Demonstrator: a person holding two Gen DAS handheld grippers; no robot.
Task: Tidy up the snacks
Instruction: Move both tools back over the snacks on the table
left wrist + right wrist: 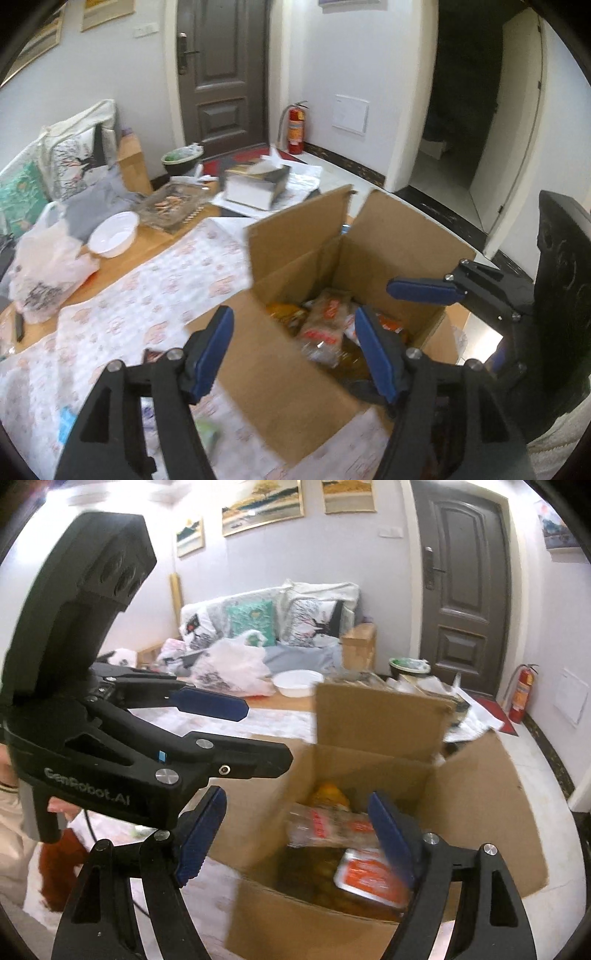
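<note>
The snack packets [325,325] lie inside the open cardboard box [295,398], which stands on a table covered with a patterned cloth [122,317]. In the box, a clear packet with red print [332,827] lies across the top, an orange packet [328,794] sits behind it toward the box's far wall, and a red-and-white packet [369,878] rests nearer the front. The box's flaps stand up and open.

The left gripper [293,349] hangs over the box's near left corner, its blue pads spread, nothing between them. The right gripper [297,836] hovers over the box's near edge, jaws likewise spread and empty.

Beyond the box on the table sit a white bowl [112,234] and a white plastic bag [48,269], both well apart from the box.
</note>
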